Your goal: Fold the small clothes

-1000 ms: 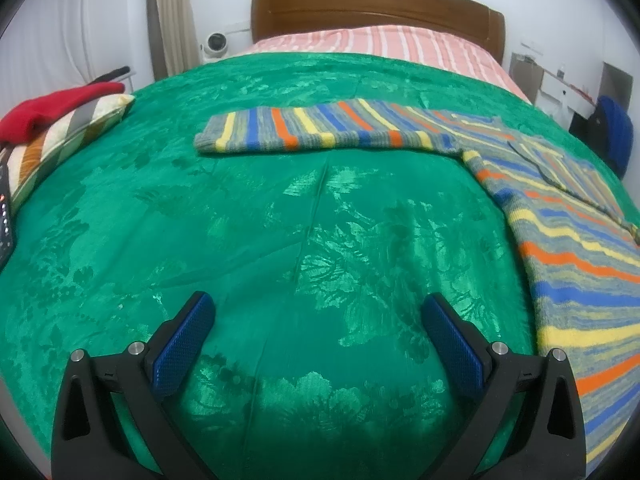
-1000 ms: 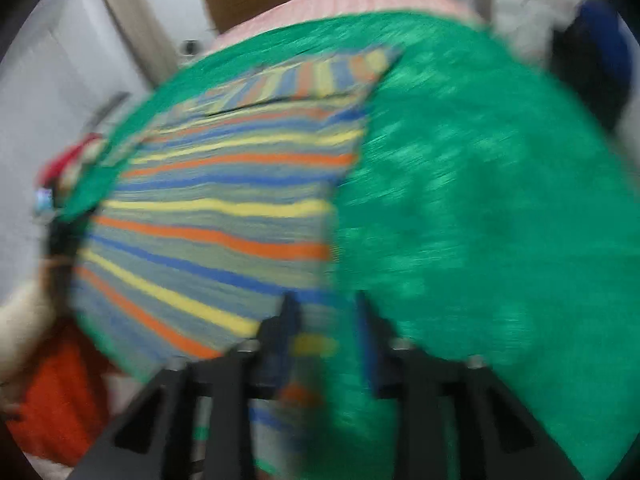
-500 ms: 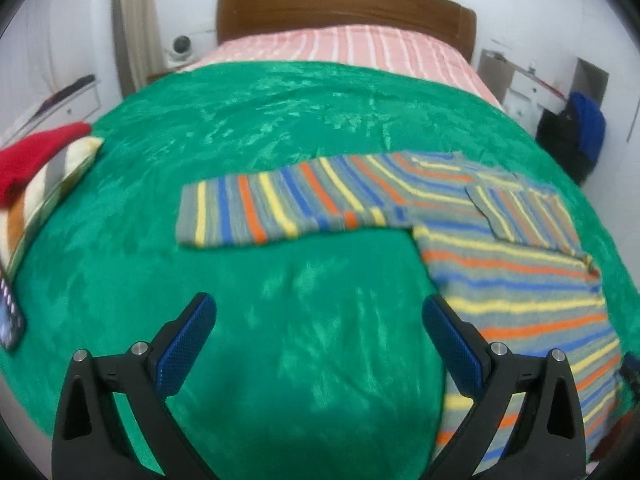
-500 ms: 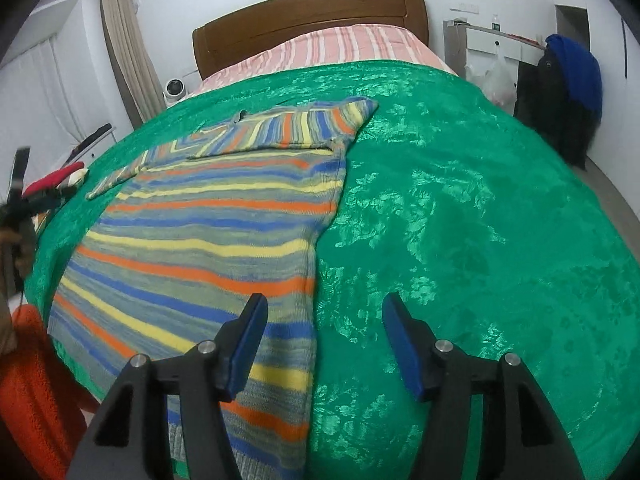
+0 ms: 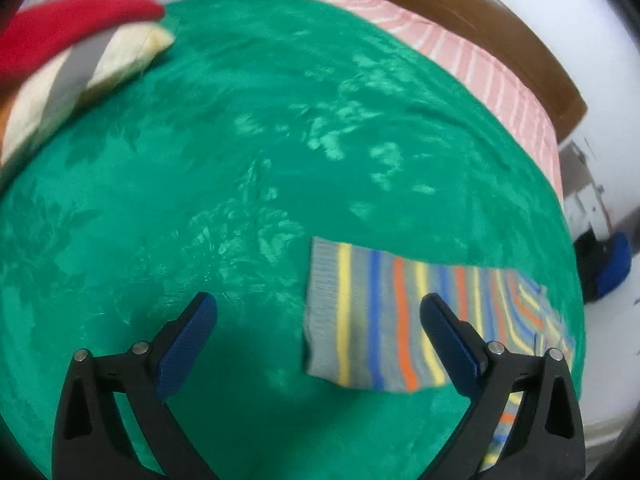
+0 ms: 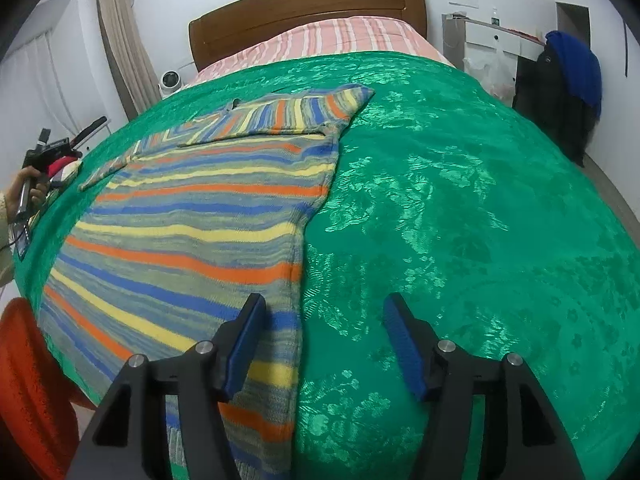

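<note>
Across the bed's green cover (image 6: 460, 200) lies the striped sweater (image 6: 208, 216), flat, one sleeve (image 5: 376, 320) stretched sideways. Right tongs (image 6: 324, 340), jaws just widening, hang released above its hem edge; left tongs (image 5: 316, 340) gape over the cuff, gripping nothing.

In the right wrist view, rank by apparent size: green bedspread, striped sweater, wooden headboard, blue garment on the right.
1. green bedspread
2. striped sweater
3. wooden headboard
4. blue garment
The sweater lies nearest the camera, so its rank is inflated.

Bedroom — bed (image 6: 460, 168), wooden headboard (image 6: 304, 12).
</note>
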The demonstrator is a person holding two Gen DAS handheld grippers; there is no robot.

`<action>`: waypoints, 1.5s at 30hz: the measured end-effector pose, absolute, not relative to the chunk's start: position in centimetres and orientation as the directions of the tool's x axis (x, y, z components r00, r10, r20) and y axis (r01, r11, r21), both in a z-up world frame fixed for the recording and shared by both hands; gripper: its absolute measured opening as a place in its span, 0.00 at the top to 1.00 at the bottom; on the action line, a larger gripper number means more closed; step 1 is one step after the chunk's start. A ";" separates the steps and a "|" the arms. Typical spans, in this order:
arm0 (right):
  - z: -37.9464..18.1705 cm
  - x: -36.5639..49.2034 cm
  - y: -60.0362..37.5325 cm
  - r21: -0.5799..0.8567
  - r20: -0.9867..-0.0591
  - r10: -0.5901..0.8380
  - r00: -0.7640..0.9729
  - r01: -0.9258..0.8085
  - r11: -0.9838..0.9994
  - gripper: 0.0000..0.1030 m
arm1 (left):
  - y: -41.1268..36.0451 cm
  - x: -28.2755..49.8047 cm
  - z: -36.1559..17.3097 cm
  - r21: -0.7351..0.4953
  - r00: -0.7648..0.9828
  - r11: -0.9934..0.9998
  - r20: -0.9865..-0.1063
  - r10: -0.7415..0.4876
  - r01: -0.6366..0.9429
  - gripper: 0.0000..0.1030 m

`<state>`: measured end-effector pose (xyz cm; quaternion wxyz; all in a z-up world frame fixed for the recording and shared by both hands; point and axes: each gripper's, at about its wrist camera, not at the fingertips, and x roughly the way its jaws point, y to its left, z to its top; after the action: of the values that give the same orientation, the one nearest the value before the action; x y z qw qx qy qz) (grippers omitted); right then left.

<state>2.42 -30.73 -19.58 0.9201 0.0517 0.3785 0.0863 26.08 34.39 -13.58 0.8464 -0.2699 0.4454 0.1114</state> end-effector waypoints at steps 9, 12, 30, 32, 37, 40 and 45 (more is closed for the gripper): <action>-19.8 2.4 -30.5 0.158 -0.686 0.195 0.701 -0.118 0.980 0.36 | 29.5 28.5 -15.9 -0.221 0.472 0.911 -0.881 -0.033 -0.349 0.98; -19.6 2.3 -30.8 0.185 -0.681 0.212 0.701 -0.116 0.976 0.36 | 27.2 28.7 -11.9 -0.190 0.536 0.935 -0.844 0.000 -0.300 0.98; -19.6 1.6 -31.7 0.266 -0.655 0.282 0.701 -0.136 0.954 0.36 | -9.6 32.3 -6.5 -0.019 0.517 0.920 -0.823 -0.236 0.391 0.21; -19.6 1.4 -31.9 0.279 -0.651 0.290 0.701 -0.134 0.951 0.36 | -8.3 32.0 -6.8 -0.051 0.510 0.908 -0.814 -0.279 0.415 0.21; -19.8 1.5 -32.2 0.295 -0.649 0.302 0.698 -0.135 0.946 0.36 | 0.4 34.1 -6.3 -0.109 0.553 0.967 -0.803 -0.223 0.232 0.22; -19.9 1.7 -31.9 0.285 -0.651 0.297 0.698 -0.138 0.949 0.35 | 5.6 35.3 -7.9 -0.196 0.531 0.976 -0.820 -0.215 0.093 0.27; -20.0 1.8 -31.6 0.261 -0.657 0.285 0.698 -0.143 0.955 0.35 | 7.1 35.7 -13.3 -0.279 0.404 0.959 -0.872 -0.278 0.057 0.38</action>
<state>1.83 -31.60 -20.04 0.9164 0.0955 0.3706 0.1167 35.68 7.12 -13.30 0.8314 -0.1026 0.5367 -0.1007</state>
